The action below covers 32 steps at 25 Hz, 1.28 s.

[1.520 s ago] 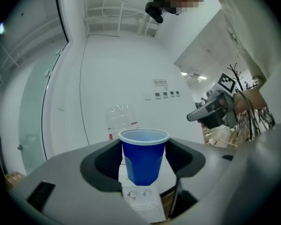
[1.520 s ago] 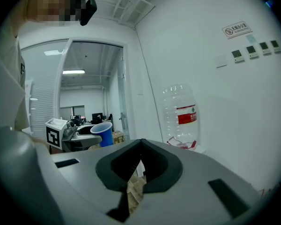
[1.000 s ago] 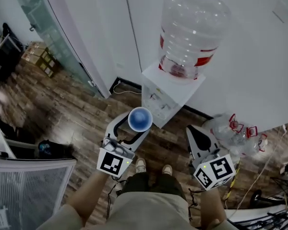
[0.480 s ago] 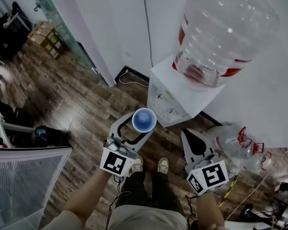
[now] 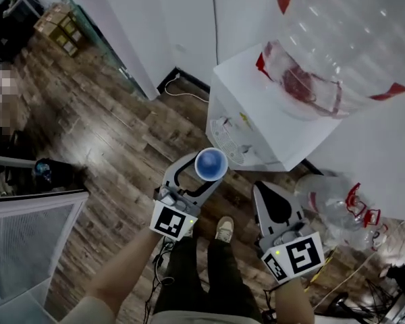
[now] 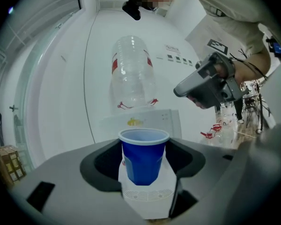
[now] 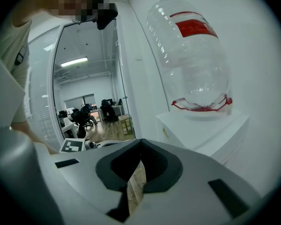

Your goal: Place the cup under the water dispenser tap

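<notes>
Dark wood-plank floor (image 5: 115, 133); white wall (image 5: 182, 19); glass partition (image 5: 101, 42); cardboard boxes (image 5: 50, 20) beyond.

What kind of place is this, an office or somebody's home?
Probably an office. A water dispenser topped with a big bottle stands against a white wall, and beyond a glass partition the right gripper view shows desks and chairs.

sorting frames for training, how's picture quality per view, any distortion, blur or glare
Head view: dim, steep, the water bottle cut off by the frame's edge, glints on its plastic. Left gripper view: strong fisheye bend, dark corners, the blue cup sharp. Right gripper view: same fisheye, the white wall pale and featureless.
</notes>
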Tool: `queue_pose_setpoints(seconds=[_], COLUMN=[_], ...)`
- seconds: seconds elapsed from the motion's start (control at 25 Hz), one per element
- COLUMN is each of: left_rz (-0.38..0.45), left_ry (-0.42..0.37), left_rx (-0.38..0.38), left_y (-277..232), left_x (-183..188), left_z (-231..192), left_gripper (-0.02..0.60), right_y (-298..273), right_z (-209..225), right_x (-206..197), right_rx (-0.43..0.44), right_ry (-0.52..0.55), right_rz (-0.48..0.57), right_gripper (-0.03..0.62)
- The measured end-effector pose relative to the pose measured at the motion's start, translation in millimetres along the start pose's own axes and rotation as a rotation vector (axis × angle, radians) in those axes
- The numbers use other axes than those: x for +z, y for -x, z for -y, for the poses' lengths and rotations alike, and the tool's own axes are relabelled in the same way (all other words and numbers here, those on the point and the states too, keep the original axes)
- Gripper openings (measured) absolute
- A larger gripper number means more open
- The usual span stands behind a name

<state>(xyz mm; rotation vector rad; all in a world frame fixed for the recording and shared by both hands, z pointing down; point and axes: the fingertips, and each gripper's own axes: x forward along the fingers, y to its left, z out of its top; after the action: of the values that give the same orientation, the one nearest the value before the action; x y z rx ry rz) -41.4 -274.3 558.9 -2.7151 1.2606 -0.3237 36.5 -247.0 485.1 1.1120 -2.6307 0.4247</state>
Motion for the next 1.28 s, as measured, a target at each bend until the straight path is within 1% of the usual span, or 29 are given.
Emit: queue_pose_setpoints(seconds=[0.16, 0.2, 0.32, 0.44, 0.68, 0.76, 0.88, 1.04, 1.12, 1.28], left_rz=[0.005, 0.007, 0.001, -0.003, 0.014, 0.006, -0.029, -0.019, -0.014, -0.034], left_ry=[0.046, 0.053, 0.069, 0.088, 0.112, 0.118, 0.126, 0.134, 0.145, 0.166], left_rx=[0.007, 0.01, 0.009, -0.009, -0.039, -0.058, -0.086, -0.091, -0.094, -0.092], left_y=[-14, -18, -33, -50, -91, -105, -121, -140, -147, -153], left_x=[-52, -64, -98, -130, -181, -196, -217, -231, -239, -257], left_z=[13, 15, 22, 33, 52, 60, 72, 73, 75, 77], left_gripper=[0.293, 0.293, 0.293, 0.293, 0.293, 0.293, 0.293, 0.293, 0.291, 0.291], right_y=[-12, -15, -23, -29, -41, -43, -44, -47, -50, -58], right_z=[3, 3, 3, 6, 16, 21, 28, 39, 46, 54], right_x=[-32, -40, -65, -88, -121, -134, -155, -169, -174, -183], right_rx=[0.005, 0.013, 0.04, 0.041, 0.041, 0.038, 0.024, 0.014, 0.003, -0.011], right_ry=[0.109, 0.121, 0.115, 0.11, 0.113, 0.105, 0.094, 0.071, 0.039, -0.037], right_rz=[-0.045, -0.052, -0.061, -0.069, -0.077, -0.088, -0.123, -0.145, -0.137, -0.123], right_gripper=[0.006, 0.006, 0.006, 0.006, 0.006, 0.006, 0.006, 0.006, 0.006, 0.006])
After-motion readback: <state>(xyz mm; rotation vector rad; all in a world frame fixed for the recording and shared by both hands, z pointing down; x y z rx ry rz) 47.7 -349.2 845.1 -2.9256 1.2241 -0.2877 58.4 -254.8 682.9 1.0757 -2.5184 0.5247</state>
